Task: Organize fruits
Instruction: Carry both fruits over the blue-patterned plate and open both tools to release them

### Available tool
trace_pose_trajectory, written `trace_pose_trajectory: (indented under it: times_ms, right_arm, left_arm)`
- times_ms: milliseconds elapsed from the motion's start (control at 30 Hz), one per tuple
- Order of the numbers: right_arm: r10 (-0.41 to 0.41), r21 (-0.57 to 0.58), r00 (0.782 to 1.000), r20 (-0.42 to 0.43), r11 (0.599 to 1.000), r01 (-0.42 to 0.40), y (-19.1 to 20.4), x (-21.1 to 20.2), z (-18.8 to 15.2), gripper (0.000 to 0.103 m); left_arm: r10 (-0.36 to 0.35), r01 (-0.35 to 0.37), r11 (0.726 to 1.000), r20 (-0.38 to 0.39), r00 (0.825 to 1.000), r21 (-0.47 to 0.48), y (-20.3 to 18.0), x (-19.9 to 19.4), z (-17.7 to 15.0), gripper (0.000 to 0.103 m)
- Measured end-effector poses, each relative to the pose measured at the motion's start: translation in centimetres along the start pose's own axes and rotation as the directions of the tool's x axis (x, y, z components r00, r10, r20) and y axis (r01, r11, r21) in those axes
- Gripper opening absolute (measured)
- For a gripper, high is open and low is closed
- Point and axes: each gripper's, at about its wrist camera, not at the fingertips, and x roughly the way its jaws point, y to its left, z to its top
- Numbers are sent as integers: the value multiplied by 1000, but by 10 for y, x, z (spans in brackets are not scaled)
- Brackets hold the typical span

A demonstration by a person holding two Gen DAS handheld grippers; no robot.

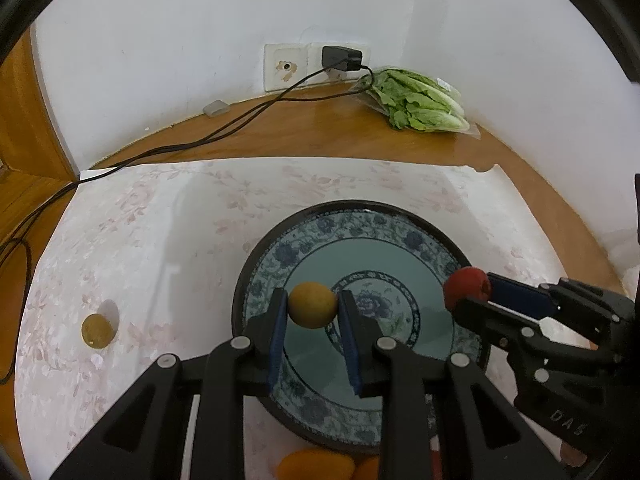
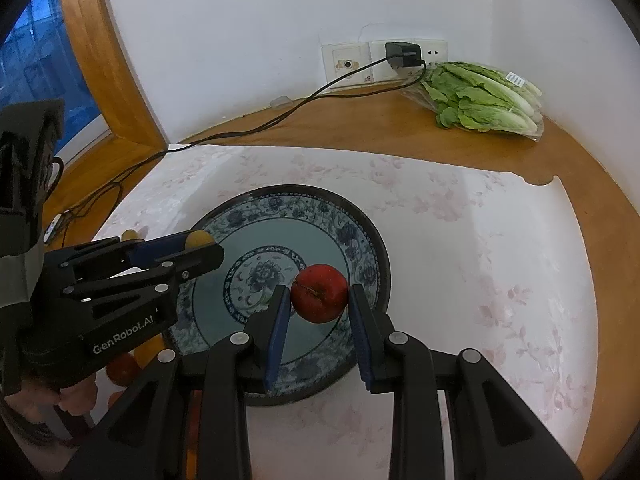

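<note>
Nearest the camera, orange fruit [image 1: 316, 466] is seen at the bottom edge of the left view, below the plate, only partly visible; a red fruit [image 2: 122, 368] is glimpsed under the left gripper's body in the right view.

Left gripper [image 1: 313, 306]: jaws closed down on a small yellow fruit [image 1: 313, 305], pinched between the 2 blue pads. It is held clear above the plate's centre, likely for a drop onto it.

Right gripper [image 2: 319, 299]: jaws closed on a red apple-like fruit [image 2: 319, 298], clamped at its sides, stem end toward the camera. It is held over the near right part of the plate [image 2: 362, 216].

Both grippers are angled downward over the blue-patterned plate, which carries no fruit yet. Judged: both fruits are being brought in for release together.

1 more yellow fruit [image 1: 96, 331] is left on the floral cloth [image 1: 168, 216], well apart to the plate's left.

Farther back on the table [image 1: 328, 128]: a charger cable [image 1: 224, 130] and bagged lettuce [image 1: 420, 100] against the wall, not part of the sorting.
</note>
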Motion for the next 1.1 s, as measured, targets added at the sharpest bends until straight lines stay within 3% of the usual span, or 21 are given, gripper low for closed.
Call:
trace_pose_trajectory:
  times_ms: [967,1100]
  right_arm:
    - [-33,-5,999,-9,999,33,-8,20,5,31]
    - [-21,-3,1000,-6,1000,21,-8,21,6,31]
  left_arm:
    - [6,-7,1000,-41,999,-14,-1,22,1,27]
    - [8,-9,1000,-42,999,-4,-5,22,1,34]
